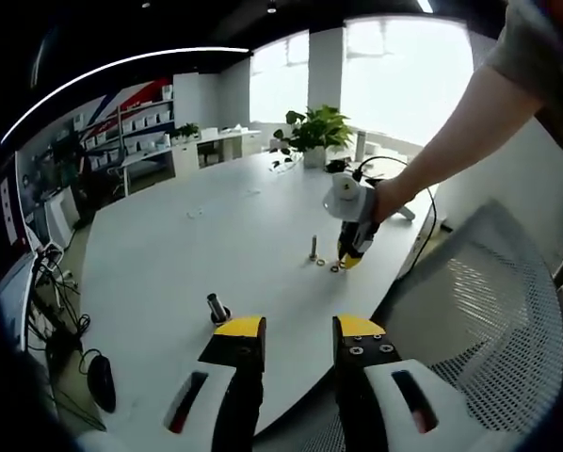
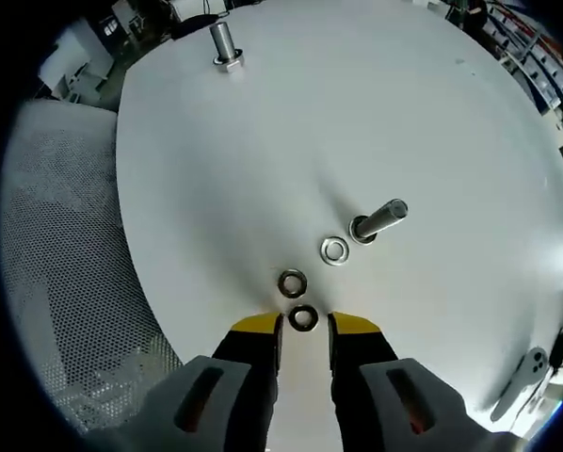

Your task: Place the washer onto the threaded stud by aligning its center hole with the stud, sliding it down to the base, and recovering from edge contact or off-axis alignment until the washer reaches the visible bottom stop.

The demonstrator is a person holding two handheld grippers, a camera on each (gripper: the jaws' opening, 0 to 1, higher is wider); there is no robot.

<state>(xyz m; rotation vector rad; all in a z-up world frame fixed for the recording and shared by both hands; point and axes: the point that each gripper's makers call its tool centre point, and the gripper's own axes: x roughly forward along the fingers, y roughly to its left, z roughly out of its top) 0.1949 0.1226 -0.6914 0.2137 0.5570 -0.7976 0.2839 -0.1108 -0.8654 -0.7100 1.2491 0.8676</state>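
Table: big white rounded top, seen in both views; it carries the studs, the washers and, at the far end in the left gripper view, a plant.
Chair: grey mesh seat at the table's edge, beside the right gripper.
Person: a bare forearm reaches in from the upper right of the left gripper view, its hand holding the right gripper.
Left gripper: released, jaws apart with nothing between them, held above the table's near edge.
Right gripper: tips down at the table, jaws spread, with a washer between the yellow tips; I cannot tell whether they touch it.
Stud: upright on the table, just beyond the washers, its shaft bare.
Second stud: upright near the far edge in the right gripper view, well apart from the first.
Washers: three flat on the table in a short row. Dark washer between the right jaw tips, middle washer just beyond it, bright washer just beside the stud's base.
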